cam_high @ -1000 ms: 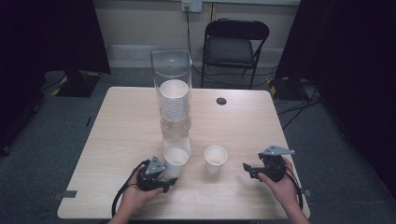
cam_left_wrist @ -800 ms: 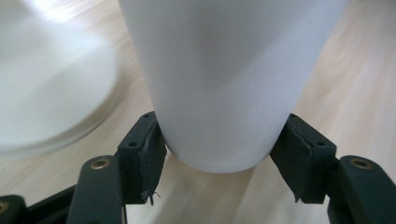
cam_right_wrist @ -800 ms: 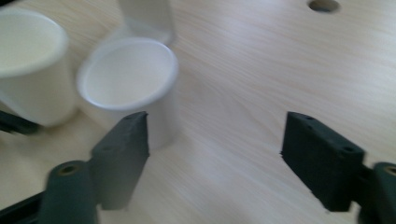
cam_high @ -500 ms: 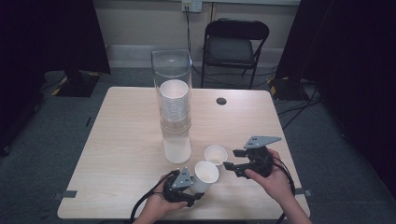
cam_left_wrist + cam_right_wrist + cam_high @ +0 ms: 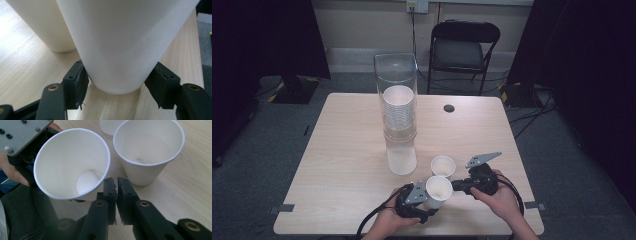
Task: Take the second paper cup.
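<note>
My left gripper (image 5: 426, 196) is shut on a white paper cup (image 5: 438, 192), held tilted just above the table's front edge. In the left gripper view both pads press the cup (image 5: 117, 45) near its base, at my left gripper (image 5: 117, 86). My right gripper (image 5: 458, 185) is shut with nothing between its jaws, its tips right at the held cup's side. The right gripper view has my right gripper (image 5: 115, 182) just below the held cup's rim (image 5: 72, 162). A second cup (image 5: 443, 165) stands upright on the table just behind, also seen as the standing cup (image 5: 147, 152).
A tall clear tube (image 5: 395, 75) holds a stack of white cups (image 5: 398, 112) at the table's middle, the lowest cup (image 5: 402, 159) reaching the wooden table (image 5: 342, 150). A black folding chair (image 5: 464, 50) stands behind the table. A small dark hole (image 5: 449, 108) marks the far side.
My left gripper took a cup from below the stack and carried it right toward the front middle. My right gripper moved left up to the held cup.
</note>
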`<state>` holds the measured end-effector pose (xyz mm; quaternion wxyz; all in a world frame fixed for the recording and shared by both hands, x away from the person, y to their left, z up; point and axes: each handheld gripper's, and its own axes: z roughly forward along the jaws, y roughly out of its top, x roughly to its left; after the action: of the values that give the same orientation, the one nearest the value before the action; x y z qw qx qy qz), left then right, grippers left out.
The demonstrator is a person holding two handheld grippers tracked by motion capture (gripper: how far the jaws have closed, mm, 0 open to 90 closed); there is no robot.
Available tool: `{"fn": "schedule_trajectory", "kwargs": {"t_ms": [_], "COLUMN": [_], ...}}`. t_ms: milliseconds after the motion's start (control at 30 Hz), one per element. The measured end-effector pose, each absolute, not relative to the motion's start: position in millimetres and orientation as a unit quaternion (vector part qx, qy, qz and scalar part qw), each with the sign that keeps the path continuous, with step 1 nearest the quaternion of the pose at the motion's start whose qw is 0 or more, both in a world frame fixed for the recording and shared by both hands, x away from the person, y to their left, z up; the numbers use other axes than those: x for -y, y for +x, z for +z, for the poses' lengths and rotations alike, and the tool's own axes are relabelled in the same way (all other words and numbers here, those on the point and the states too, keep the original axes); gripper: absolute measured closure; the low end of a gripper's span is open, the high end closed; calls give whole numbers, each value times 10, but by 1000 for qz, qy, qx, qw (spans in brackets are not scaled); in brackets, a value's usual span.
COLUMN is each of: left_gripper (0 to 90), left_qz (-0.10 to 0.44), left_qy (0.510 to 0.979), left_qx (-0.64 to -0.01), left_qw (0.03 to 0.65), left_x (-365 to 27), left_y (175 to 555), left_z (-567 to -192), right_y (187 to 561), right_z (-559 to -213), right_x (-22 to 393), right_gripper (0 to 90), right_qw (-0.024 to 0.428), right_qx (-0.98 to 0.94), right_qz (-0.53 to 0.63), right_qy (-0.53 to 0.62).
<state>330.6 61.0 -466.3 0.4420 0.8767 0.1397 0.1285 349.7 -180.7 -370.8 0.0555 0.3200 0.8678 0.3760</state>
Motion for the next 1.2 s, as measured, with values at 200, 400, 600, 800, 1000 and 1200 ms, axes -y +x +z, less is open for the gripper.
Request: {"fn": "schedule_trajectory", "kwargs": {"t_ms": [200, 400, 600, 800, 1000, 1200], "left_gripper": [372, 373, 372, 325, 217, 195], "left_qz": [132, 133, 137, 142, 147, 138], "left_qy": [883, 881, 887, 890, 893, 894], "left_qx": [-136, -132, -120, -139, -168, -198], "left_qw": [429, 434, 423, 411, 391, 378], "left_x": [-602, -543, -503, -534, -735, -1032], "left_y": [3315, 3309, 3296, 3300, 3361, 3387], "left_z": [-4683, -4678, -4684, -4669, -4651, -4640], "right_y": [3489, 3485, 3501, 3541, 3555, 3536], "right_z": [-3575, -3515, -3743, -3748, -3754, -3639], "right_x": [1924, 1887, 1744, 1766, 1754, 1861], "right_gripper": [702, 643, 780, 863, 772, 474], "right_qw": [68, 45, 28, 26, 31, 40], "right_qx": [-840, -842, -861, -859, -860, -838], "right_qz": [415, 417, 382, 370, 362, 416], "right_qy": [343, 339, 336, 354, 359, 350]}}
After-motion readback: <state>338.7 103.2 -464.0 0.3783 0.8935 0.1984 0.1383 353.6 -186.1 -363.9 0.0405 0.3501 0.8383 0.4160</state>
